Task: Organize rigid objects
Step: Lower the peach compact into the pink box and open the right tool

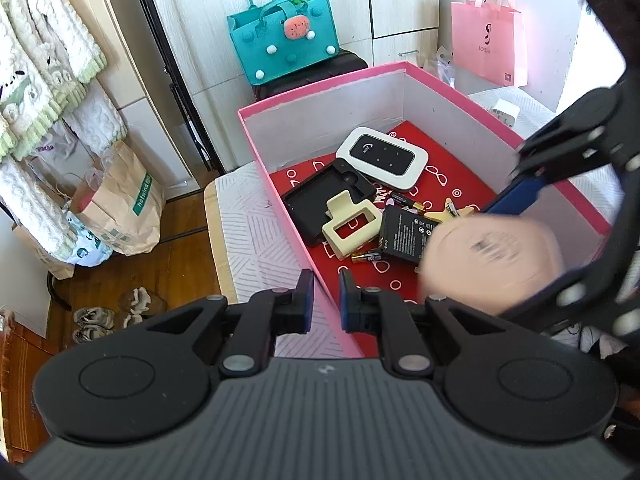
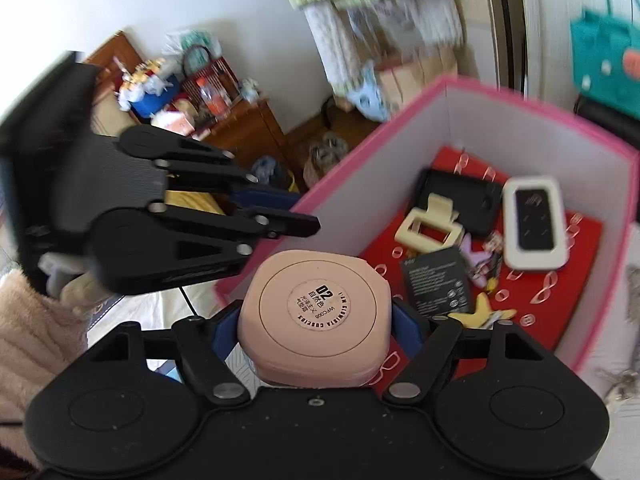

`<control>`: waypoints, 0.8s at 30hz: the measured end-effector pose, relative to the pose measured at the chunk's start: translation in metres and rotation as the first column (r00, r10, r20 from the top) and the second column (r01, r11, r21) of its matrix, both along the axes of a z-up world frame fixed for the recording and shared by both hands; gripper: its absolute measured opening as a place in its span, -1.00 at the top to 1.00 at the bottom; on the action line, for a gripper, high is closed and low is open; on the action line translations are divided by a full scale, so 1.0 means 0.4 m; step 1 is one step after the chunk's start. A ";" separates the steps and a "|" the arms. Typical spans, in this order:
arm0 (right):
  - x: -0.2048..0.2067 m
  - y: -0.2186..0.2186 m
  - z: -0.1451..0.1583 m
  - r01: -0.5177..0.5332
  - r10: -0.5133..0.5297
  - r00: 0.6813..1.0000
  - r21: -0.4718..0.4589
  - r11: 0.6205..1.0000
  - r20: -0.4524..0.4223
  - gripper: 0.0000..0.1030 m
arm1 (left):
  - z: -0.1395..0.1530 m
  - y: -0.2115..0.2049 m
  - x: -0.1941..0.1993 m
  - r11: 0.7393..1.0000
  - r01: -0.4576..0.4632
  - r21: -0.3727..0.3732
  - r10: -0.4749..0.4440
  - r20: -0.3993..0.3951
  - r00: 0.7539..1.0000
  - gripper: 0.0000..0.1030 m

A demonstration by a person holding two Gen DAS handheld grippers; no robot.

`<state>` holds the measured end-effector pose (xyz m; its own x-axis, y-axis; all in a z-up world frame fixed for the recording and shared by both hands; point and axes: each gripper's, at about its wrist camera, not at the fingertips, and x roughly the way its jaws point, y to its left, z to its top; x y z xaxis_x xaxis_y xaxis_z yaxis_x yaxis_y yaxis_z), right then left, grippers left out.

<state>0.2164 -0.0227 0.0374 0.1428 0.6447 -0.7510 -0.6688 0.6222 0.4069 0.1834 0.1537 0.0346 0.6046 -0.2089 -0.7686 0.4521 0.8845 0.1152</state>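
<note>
A pink box (image 1: 320, 92) with a red patterned floor stands on the table. Inside lie a white pocket router (image 1: 382, 158), a black case (image 1: 320, 200), a cream hair claw (image 1: 350, 226), a black battery (image 1: 404, 236) and small batteries. My left gripper (image 1: 326, 296) is shut on the box's near wall, one finger on each side of the rim. My right gripper (image 2: 316, 320) is shut on a round-cornered peach compact (image 2: 316, 312), its labelled face towards the camera. It hovers over the near end of the box (image 2: 520, 100). The compact (image 1: 492, 252) looks blurred in the left wrist view.
A teal bag (image 1: 284, 36) sits on a black suitcase behind the box. A pink paper bag (image 1: 488, 40) hangs at the back right, and a white charger (image 1: 506, 114) lies on the table beside the box. Brown paper bags (image 1: 120, 208) and shoes (image 1: 112, 312) are on the floor at left.
</note>
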 end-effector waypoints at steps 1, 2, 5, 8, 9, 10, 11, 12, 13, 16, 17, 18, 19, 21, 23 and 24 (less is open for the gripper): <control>0.014 0.010 -0.016 0.002 -0.003 1.000 -0.007 1.000 -0.028 -0.55 | 0.000 0.005 0.003 1.000 -0.006 -0.016 0.006 -0.008 1.000 0.79; 0.026 0.017 -0.031 0.006 -0.007 0.999 -0.014 1.000 -0.053 -0.55 | 0.001 0.011 0.005 0.999 -0.010 -0.034 0.009 -0.014 1.000 0.79; 0.058 0.021 -0.068 0.027 -0.030 0.993 -0.031 0.999 -0.112 -0.55 | -0.002 0.020 0.002 0.999 -0.006 -0.053 0.005 -0.009 1.000 0.79; 0.082 0.025 -0.096 0.062 -0.070 0.985 -0.055 0.997 -0.159 -0.55 | -0.004 0.024 -0.002 0.998 0.001 -0.060 -0.002 -0.006 1.000 0.79; 0.088 0.029 -0.104 0.070 -0.079 0.982 -0.059 0.996 -0.170 -0.56 | -0.003 0.027 -0.001 0.998 0.002 -0.065 -0.003 -0.008 1.000 0.79; 0.090 0.030 -0.109 0.072 -0.082 0.980 -0.065 0.995 -0.179 -0.56 | -0.003 0.029 0.000 0.998 0.003 -0.070 -0.003 -0.010 1.000 0.79; 0.095 0.033 -0.115 0.077 -0.089 0.979 -0.074 0.994 -0.183 -0.56 | -0.003 0.030 0.001 0.997 0.005 -0.073 -0.005 -0.010 1.000 0.79; 0.099 0.038 -0.122 0.081 -0.095 0.978 -0.082 0.993 -0.185 -0.56 | -0.003 0.031 0.002 0.997 0.006 -0.075 -0.007 -0.008 1.000 0.79; 0.104 0.041 -0.126 0.085 -0.100 0.977 -0.088 0.993 -0.189 -0.56 | -0.004 0.031 0.003 0.997 0.008 -0.077 -0.008 -0.007 1.000 0.79; 0.124 0.047 -0.131 0.109 -0.127 0.968 -0.091 0.990 -0.219 -0.56 | -0.006 0.030 0.000 0.997 0.012 -0.080 -0.013 -0.003 1.000 0.79; 0.127 0.049 -0.129 0.123 -0.140 0.967 -0.091 0.988 -0.215 -0.56 | -0.006 0.033 -0.001 0.996 0.013 -0.083 -0.013 -0.002 1.000 0.79; 0.128 0.051 -0.127 0.125 -0.142 0.969 -0.093 0.988 -0.200 -0.56 | -0.006 0.035 0.000 0.996 0.013 -0.087 -0.013 -0.003 1.000 0.78; 0.132 0.058 -0.123 0.119 -0.136 0.975 -0.101 0.988 -0.179 -0.56 | -0.006 0.037 0.001 0.996 0.013 -0.090 -0.014 -0.003 1.000 0.78; 0.136 0.065 -0.122 0.120 -0.136 0.979 -0.111 0.987 -0.155 -0.56 | -0.007 0.040 0.002 0.995 0.012 -0.096 -0.013 -0.005 1.000 0.78; 0.136 0.067 -0.124 0.123 -0.138 0.980 -0.112 0.986 -0.141 -0.56 | -0.007 0.039 -0.001 0.995 0.015 -0.095 -0.015 -0.002 1.000 0.78; 0.134 0.068 -0.123 0.126 -0.140 0.981 -0.112 0.986 -0.131 -0.56 | -0.008 0.037 -0.002 0.995 0.015 -0.094 -0.016 -0.001 1.000 0.78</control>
<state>0.2700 0.0044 -0.0119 0.1123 0.5454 -0.8306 -0.5192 0.7449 0.4190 0.1827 0.1686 0.0315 0.5997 -0.2895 -0.7460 0.4660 0.8842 0.0315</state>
